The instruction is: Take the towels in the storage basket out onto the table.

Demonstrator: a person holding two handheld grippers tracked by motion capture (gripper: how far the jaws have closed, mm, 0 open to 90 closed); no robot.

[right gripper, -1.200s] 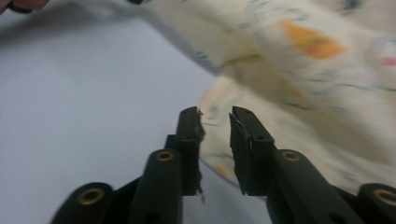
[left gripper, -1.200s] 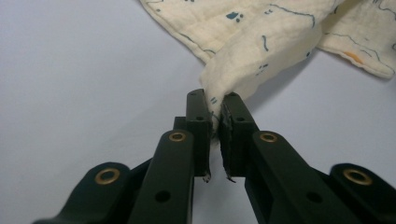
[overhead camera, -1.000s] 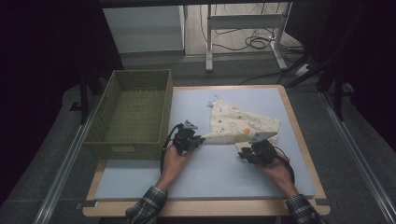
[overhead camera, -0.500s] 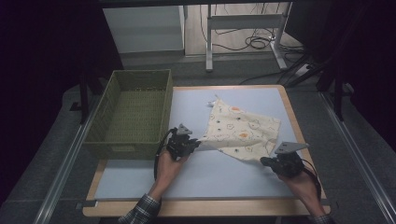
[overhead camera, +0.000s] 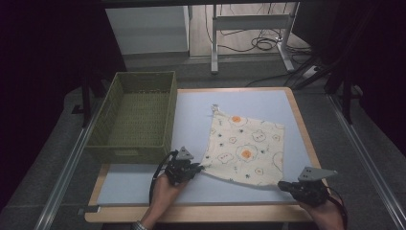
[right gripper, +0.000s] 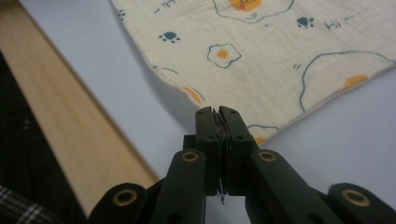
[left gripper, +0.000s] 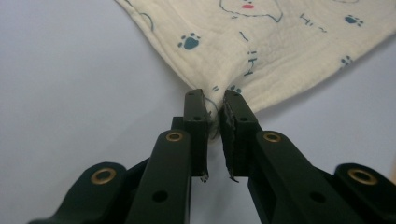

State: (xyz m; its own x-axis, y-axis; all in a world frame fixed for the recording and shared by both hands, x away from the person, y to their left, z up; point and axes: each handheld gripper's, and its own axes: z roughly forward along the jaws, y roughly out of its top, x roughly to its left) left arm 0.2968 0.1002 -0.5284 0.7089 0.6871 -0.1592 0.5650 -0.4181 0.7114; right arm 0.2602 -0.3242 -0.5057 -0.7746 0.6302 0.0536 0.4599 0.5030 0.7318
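Cream cloth (overhead camera: 245, 152) with fried-egg, bear and paw prints lies spread flat on the blue worktop (overhead camera: 191, 120), right of centre, corners pointing out like a diamond. Its near-left corner is pinched in the left hand-held gripper (overhead camera: 197, 167); in the left gripper view the cloth (left gripper: 261, 42) bunches into the narrow gap between the two jaws, pads pressed on the fabric, left hand-held gripper (left gripper: 214, 100) holding it just above the worktop. The near-right corner goes to the right hand-held gripper (overhead camera: 282, 184); in the right gripper view the jaws are closed tight together, a thin edge of the cloth (right gripper: 261, 56) caught at the tips of the right hand-held gripper (right gripper: 216, 112).

The cloth's near edge runs stretched between the two grippers, which are well apart along the worktop's front. Small printed writing on the fabric, too small and blurred to read. No brand seen.

Left hand (overhead camera: 165, 189) comes in from the bottom, forearm angled up-right, gripper pointing right toward the cloth corner. Right hand (overhead camera: 325, 213) is low at the bottom right near the wooden worktop edge, gripper pointing left. Green woven basket (overhead camera: 136, 117) sits on the left part of the worktop, near the left gripper, apart from the cloth.
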